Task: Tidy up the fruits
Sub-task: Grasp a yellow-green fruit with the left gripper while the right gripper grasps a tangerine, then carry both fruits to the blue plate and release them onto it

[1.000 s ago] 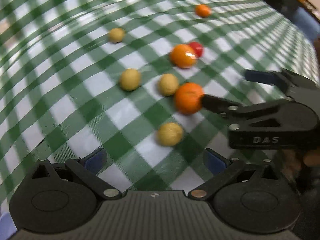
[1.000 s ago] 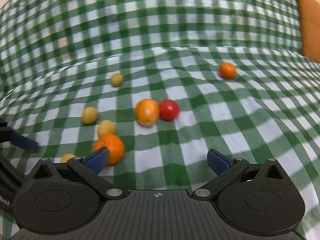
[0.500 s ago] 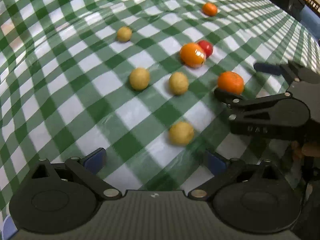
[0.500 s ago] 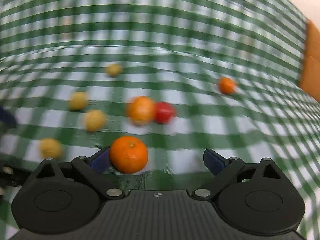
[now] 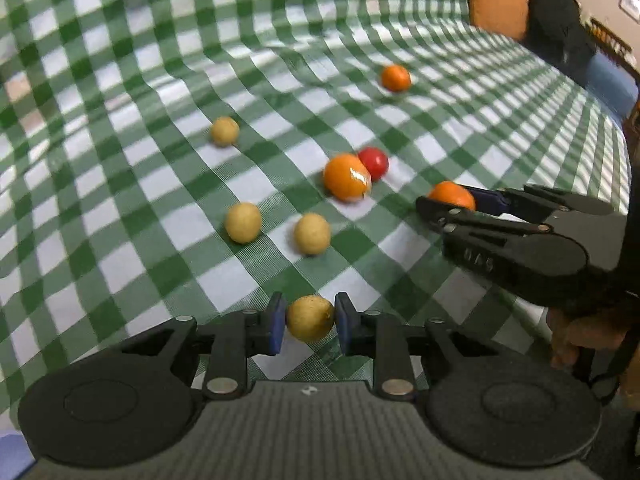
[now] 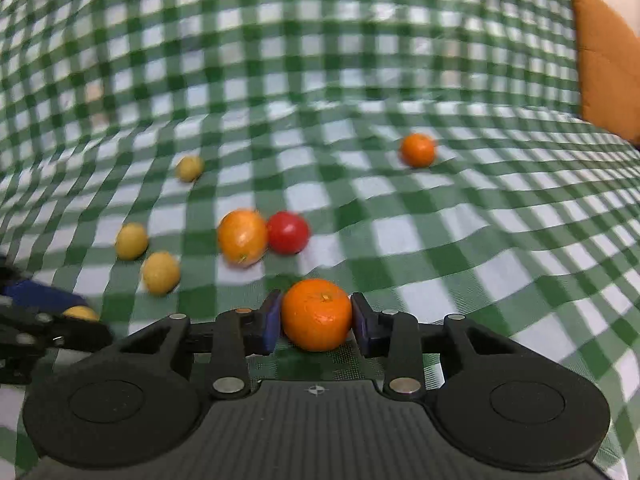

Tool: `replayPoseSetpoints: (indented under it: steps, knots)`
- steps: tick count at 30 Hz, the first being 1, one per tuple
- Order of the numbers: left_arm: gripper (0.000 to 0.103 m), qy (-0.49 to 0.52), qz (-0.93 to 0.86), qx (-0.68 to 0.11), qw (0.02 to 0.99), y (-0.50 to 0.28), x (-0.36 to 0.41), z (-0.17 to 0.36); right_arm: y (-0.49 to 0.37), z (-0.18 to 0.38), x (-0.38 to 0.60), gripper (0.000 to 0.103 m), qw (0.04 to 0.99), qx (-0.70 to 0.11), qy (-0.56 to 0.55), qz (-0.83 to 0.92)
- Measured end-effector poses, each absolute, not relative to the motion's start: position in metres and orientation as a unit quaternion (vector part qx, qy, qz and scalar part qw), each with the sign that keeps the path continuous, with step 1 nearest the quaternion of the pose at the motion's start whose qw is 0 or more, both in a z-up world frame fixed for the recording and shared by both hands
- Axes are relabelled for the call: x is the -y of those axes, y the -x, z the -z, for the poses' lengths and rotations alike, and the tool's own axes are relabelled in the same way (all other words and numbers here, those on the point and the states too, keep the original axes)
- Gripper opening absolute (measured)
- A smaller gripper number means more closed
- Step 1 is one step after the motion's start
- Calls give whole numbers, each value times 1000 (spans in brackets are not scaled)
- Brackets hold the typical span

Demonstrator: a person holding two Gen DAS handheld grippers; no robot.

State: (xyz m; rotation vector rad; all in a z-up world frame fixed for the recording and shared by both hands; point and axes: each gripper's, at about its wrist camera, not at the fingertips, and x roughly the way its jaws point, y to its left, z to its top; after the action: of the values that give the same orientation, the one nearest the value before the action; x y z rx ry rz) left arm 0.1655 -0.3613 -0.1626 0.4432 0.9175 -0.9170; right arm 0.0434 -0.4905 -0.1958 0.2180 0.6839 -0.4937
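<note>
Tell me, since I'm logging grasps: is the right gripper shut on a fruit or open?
Shut on the orange: the right gripper has just closed, and both blue fingers press the fruit's sides.

We see four yellow balls [image 5: 310, 317] and three oranges [image 6: 317, 314]. We see one red ball [image 6: 287, 232] and two grippers [image 5: 310, 322].

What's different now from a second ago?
Both jaws have just been closing. The left hand-held gripper now pinches a yellow fruit; the right hand-held gripper pinches an orange, which had shifted sideways beforehand. The red fruit and the checked cloth stayed as they were.
</note>
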Motion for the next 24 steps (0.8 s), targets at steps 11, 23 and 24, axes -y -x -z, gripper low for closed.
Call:
replayPoseSetpoints:
  steps: [11, 23, 24]
  knots:
    - [29, -136, 357, -426, 820, -120, 255, 73, 7, 137, 472, 38, 902, -276, -194, 271]
    - [29, -99, 274, -434, 853, -35, 101, 4, 93, 42, 298, 38, 932, -305, -178, 75]
    - [29, -96, 268, -432, 856, -27, 90, -1, 100, 36, 283, 38, 933, -307, -177, 61]
